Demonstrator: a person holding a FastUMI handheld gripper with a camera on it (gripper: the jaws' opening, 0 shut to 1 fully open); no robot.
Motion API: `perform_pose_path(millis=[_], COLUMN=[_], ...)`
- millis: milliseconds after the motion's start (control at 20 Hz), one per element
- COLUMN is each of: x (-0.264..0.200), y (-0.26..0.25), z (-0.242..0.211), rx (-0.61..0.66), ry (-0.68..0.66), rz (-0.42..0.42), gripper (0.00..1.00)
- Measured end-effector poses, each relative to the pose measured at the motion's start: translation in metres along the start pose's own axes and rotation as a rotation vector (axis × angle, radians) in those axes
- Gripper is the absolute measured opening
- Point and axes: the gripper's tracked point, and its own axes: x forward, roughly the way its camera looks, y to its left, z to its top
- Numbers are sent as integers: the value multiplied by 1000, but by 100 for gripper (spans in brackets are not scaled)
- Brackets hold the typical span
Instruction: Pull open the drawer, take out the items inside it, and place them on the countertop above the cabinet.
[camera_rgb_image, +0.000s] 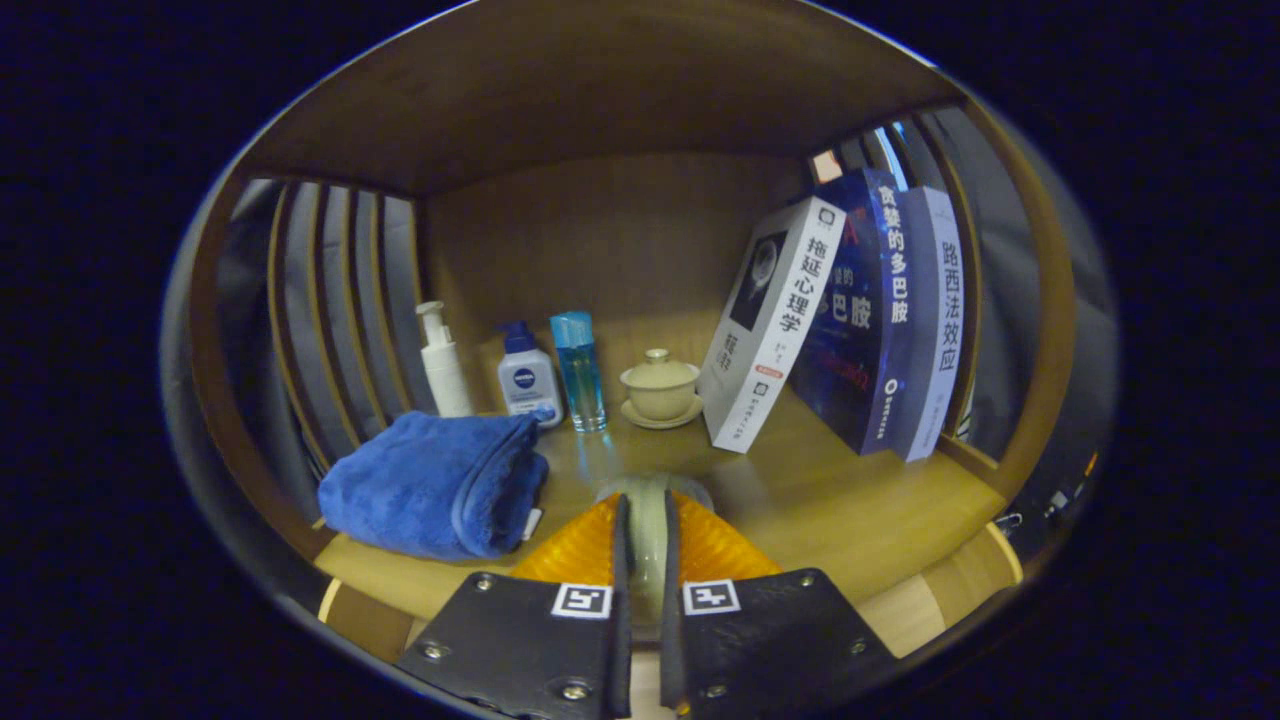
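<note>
Gripper (645, 560) clamped on a pale round object (648, 500) over the countertop (860, 510) (blue towel (435, 485) just beside): release still ahead; drawer contents left, cannot tell.

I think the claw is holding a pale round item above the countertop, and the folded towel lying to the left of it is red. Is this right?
Not quite: the towel is blue, not red, as the gripper view shows. The rest holds: the claw is closed on a pale round item above the countertop, and the folded towel lies to its left.
</note>
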Motion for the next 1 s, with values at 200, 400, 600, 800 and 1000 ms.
perform_pose_path(millis=[200, 400, 600, 800, 1000], x=[24, 40, 41, 21, -35], y=[-1, 1, 1, 8, 20], z=[7, 11, 13, 12, 27], rx=[-61, -79, -92, -103, -161], ry=[-53, -75, -50, -33, -110], rz=[-15, -36, -42, -28, -38], gripper=[12, 12, 12, 49, 90])
